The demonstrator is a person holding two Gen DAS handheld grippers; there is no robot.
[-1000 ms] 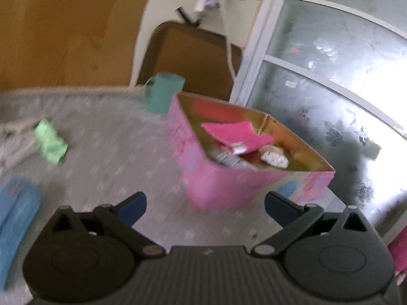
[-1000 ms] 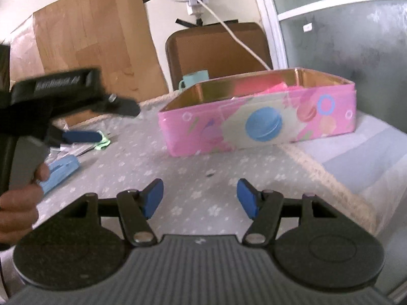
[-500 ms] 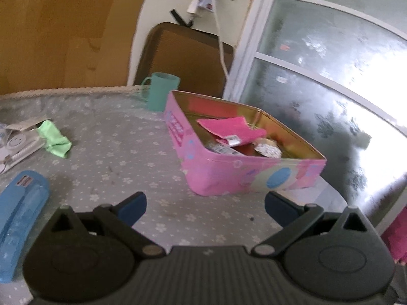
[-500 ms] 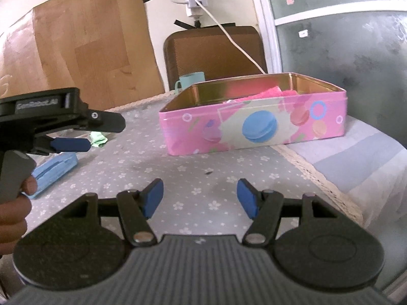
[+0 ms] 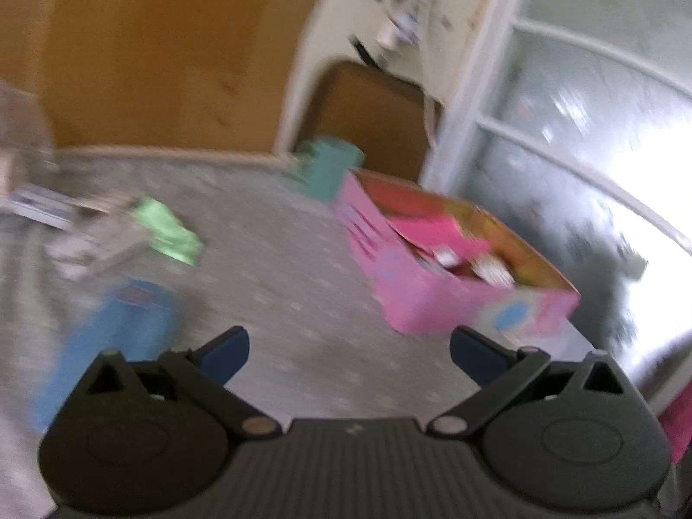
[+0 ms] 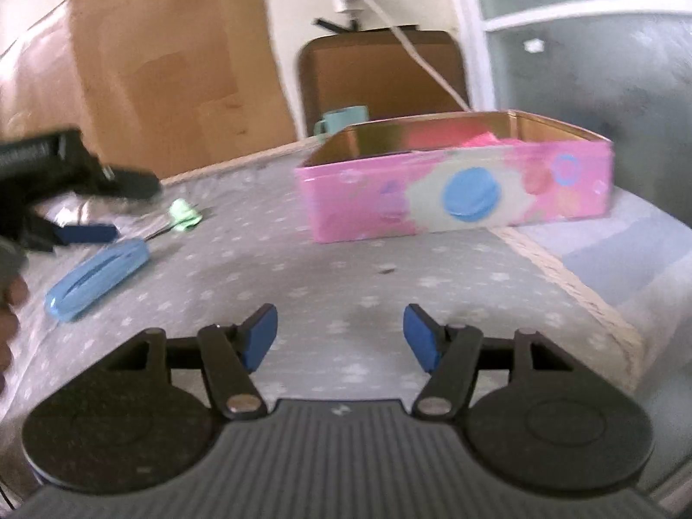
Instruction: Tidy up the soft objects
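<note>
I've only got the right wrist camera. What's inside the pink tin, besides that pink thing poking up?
Observer: The left wrist view looks down into the pink tin. A pink cloth lies on top of a few small pale items, too blurred to name.
Operator: Is the left gripper holding anything?
Observer: No. The left gripper is open, with nothing between its fingers.
Operator: Anything beside the green cloth?
Observer: Pale flat packets lie just left of the green cloth.
</note>
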